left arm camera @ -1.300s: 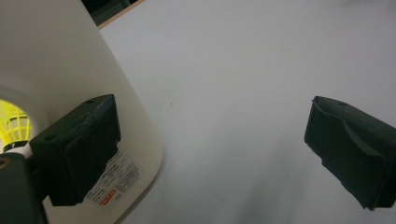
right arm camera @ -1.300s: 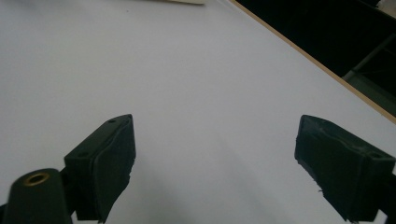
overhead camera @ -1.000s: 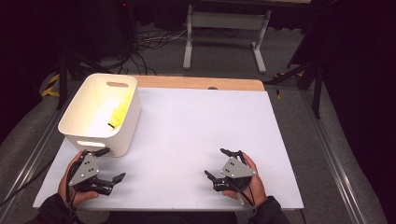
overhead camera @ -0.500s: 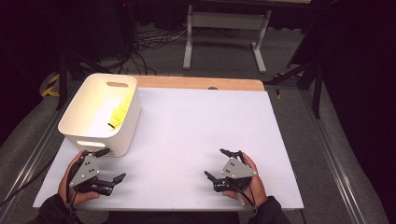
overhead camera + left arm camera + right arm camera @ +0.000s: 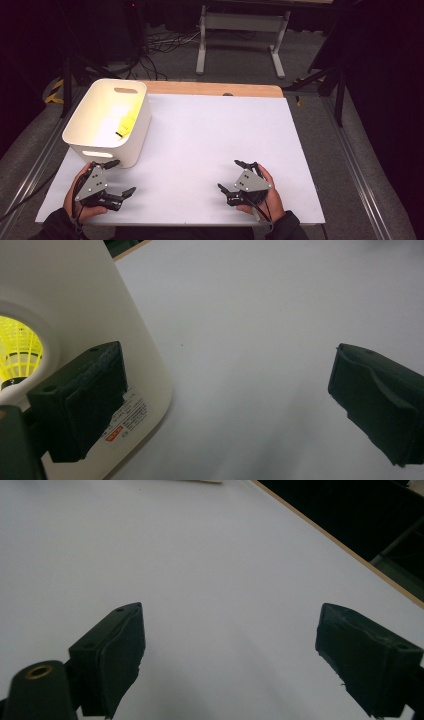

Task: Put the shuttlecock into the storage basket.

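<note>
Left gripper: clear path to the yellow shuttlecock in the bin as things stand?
Probably yes. The left gripper is open beside the bin, whose top is open; the shuttlecock lies alone inside. It would have to go over the wall, not through the handle slot.

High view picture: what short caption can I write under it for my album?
Two open grippers, left gripper and right gripper, rest on a white table beside a white bin.

A white sheet [image 5: 210,145] covers the surface; a wooden edge strip [image 5: 215,89] shows at its far side. Beyond it, a grey metal stand [image 5: 240,22] and black cables [image 5: 155,47] lie on the floor.
</note>
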`<action>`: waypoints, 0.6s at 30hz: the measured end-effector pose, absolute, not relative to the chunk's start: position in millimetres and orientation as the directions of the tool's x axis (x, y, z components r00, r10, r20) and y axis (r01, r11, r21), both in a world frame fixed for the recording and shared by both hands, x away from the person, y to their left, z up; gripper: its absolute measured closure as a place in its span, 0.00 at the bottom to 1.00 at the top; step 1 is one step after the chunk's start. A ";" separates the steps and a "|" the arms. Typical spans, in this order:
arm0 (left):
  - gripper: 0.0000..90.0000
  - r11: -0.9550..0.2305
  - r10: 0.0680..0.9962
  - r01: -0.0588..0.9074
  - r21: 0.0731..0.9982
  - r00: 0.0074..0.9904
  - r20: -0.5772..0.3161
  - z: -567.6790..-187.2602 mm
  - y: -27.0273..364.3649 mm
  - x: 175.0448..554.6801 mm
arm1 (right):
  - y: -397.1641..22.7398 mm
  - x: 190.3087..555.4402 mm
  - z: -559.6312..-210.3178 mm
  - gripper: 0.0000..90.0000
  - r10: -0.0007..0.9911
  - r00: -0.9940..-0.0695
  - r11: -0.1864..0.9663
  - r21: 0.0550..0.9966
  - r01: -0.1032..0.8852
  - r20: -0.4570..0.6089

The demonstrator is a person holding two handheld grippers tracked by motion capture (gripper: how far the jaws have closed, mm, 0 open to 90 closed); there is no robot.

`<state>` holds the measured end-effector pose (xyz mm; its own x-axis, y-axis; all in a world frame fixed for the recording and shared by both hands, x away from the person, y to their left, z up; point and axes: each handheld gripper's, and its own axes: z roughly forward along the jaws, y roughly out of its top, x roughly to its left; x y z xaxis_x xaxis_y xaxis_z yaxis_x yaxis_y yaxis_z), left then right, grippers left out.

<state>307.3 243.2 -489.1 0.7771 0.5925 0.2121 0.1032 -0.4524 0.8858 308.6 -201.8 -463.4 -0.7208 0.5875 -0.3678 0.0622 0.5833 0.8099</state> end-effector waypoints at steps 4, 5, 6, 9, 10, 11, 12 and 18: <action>0.03 -0.456 0.588 0.104 0.884 0.780 0.212 -489.2 242.4 307.4 | -203.0 308.4 -463.5 0.15 0.590 -0.720 0.580 0.812 0.062 -0.366; 0.03 -0.449 0.590 0.105 0.887 0.781 0.206 -489.2 242.1 307.2 | -202.9 308.3 -463.7 0.15 0.589 -0.720 0.582 0.811 0.062 -0.367; 0.03 -0.443 0.590 0.106 0.890 0.782 0.200 -488.8 242.1 307.2 | -202.6 308.1 -463.8 0.15 0.589 -0.720 0.582 0.811 0.064 -0.367; 0.04 -0.444 0.587 0.103 0.890 0.784 0.202 -488.0 241.7 307.1 | -202.0 308.1 -463.5 0.15 0.588 -0.720 0.583 0.810 0.061 -0.368; 0.03 -0.444 0.587 0.103 0.890 0.784 0.202 -488.0 241.7 307.1 | -202.0 308.1 -463.5 0.15 0.588 -0.720 0.583 0.810 0.061 -0.368; 0.03 -0.441 0.591 0.108 0.891 0.782 0.197 -487.9 242.0 307.7 | -201.8 308.7 -463.9 0.15 0.588 -0.722 0.580 0.812 0.064 -0.364; 0.03 -0.439 0.592 0.108 0.892 0.782 0.197 -487.9 242.1 308.4 | -202.0 309.2 -464.4 0.15 0.587 -0.722 0.585 0.809 0.064 -0.367; 0.03 -0.447 0.594 0.114 0.887 0.780 0.199 -488.7 240.4 309.4 | -205.1 310.3 -465.0 0.15 0.594 -0.720 0.577 0.813 0.071 -0.359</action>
<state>309.4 240.4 -488.7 0.7796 0.5939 0.1988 0.1139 -0.4465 0.8875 310.3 -205.1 -465.0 -0.7199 0.5944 -0.3585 0.0714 0.5772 0.8135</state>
